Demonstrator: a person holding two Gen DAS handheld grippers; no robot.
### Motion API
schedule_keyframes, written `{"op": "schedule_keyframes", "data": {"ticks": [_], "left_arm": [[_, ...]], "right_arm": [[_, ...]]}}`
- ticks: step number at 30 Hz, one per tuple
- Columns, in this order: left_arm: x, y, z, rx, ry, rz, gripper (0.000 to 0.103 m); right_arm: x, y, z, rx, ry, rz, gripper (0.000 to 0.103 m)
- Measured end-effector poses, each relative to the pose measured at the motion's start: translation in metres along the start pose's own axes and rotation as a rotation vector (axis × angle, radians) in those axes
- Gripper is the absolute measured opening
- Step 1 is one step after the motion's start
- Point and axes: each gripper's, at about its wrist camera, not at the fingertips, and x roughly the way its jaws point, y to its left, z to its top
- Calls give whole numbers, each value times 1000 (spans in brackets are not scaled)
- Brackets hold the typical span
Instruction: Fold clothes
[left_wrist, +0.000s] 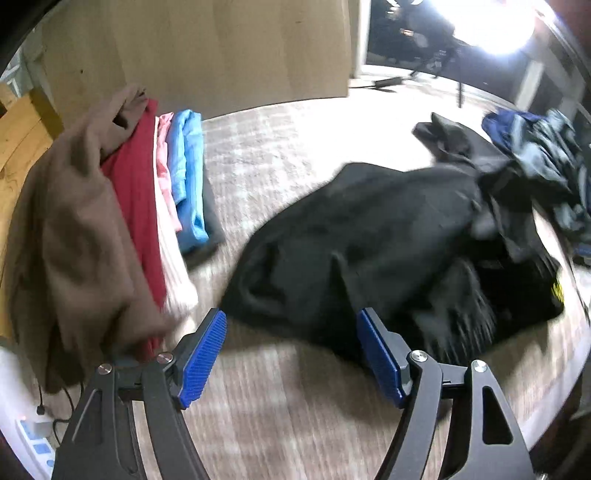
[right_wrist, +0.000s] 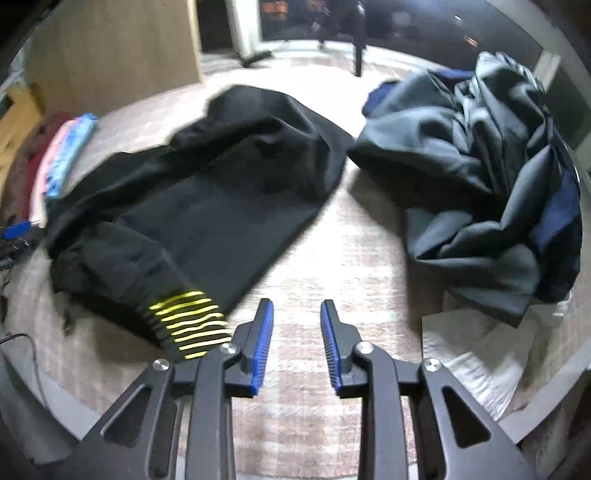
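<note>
On the pale woven rug (right_wrist: 332, 236), a black long-sleeved garment with a yellow-striped cuff (right_wrist: 207, 192) lies spread but rumpled, between a stack of folded brown, red, pink and blue clothes (left_wrist: 140, 206) and a crumpled heap of dark grey and navy clothes (right_wrist: 480, 184). The left tongs (left_wrist: 291, 354) stand wide apart just short of its near edge; the right tongs (right_wrist: 297, 343) are partly apart beside the cuff, both empty. Folding has seemingly not begun: next, each should pinch an edge.
</note>
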Motion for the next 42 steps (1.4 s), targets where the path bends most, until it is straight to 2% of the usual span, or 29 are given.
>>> {"op": "schedule_keyframes", "data": {"ticks": [1,2,4,7,9,12,16,18,19,20,23,28,33,36,37,40,42], "left_arm": [[-5,-4,-8,9,3,-20,72],[-7,-8,-15,12,12,-55,72],[-6,-21,-30,27,37,-119,72],[0,-47,-41,81,59,-136,72],[5,-60,-39,109,59,-130,72],[4,-83,-30,173,26,-119,72],[5,-111,-16,296,-22,-102,72],[14,-120,-9,360,-6,-95,72],[19,-123,-5,387,1,-94,68],[22,-119,-2,390,8,-103,58],[17,-102,10,327,12,-140,40],[-2,-64,19,236,-21,-117,42],[-6,-75,9,299,-30,-129,46],[4,-85,3,352,-16,-111,55],[9,-88,1,368,-7,-98,55],[20,-84,3,376,20,-79,55],[25,-78,9,352,30,-92,55]], "right_arm": [[-5,7,0,-25,-13,38,42],[-7,17,-1,-60,-21,73,53],[-5,44,-3,-150,-30,119,57],[16,76,-7,-298,-17,21,57],[31,81,-9,-338,4,-38,57],[41,68,-11,-305,29,-67,57],[47,44,-7,-204,61,-13,57],[50,35,-3,-161,71,11,57],[51,31,-2,-144,73,19,57],[52,27,0,-128,71,22,57],[48,14,8,-75,41,24,57],[42,4,21,-23,22,64,57],[41,10,15,-71,16,55,57],[41,9,4,-63,31,71,57],[39,11,-3,-62,34,64,57],[46,11,-7,-61,55,43,57],[49,9,-5,-58,46,54,57]]}}
